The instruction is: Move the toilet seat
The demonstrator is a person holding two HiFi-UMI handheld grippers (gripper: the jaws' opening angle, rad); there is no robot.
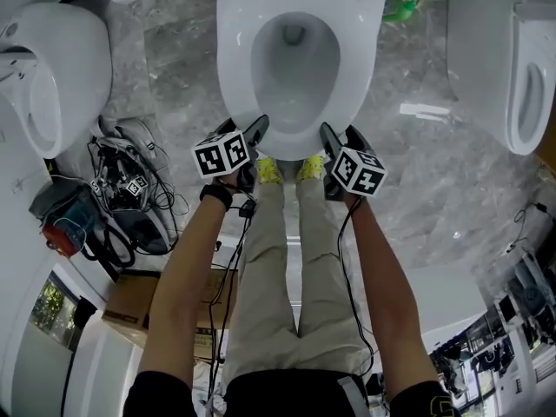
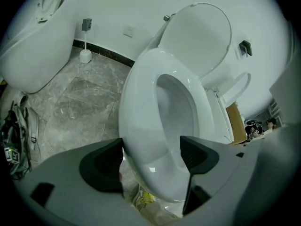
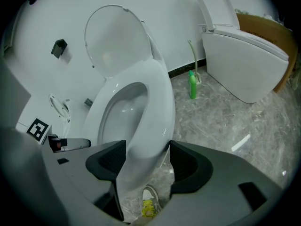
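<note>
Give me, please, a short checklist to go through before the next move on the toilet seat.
1. Toilet seat lies down flat, not raised: ok.
2. Lid stands upright behind it, out of the way: ok.
3. Left gripper has the seat's front rim between its open jaws: ok.
4. Right gripper also has the front rim between its open jaws: ok.
5. Firm grip on the seat: not ok, neither gripper is closed on it yet.
6. Whether a jaw reaches under the rim: cannot tell.
</note>
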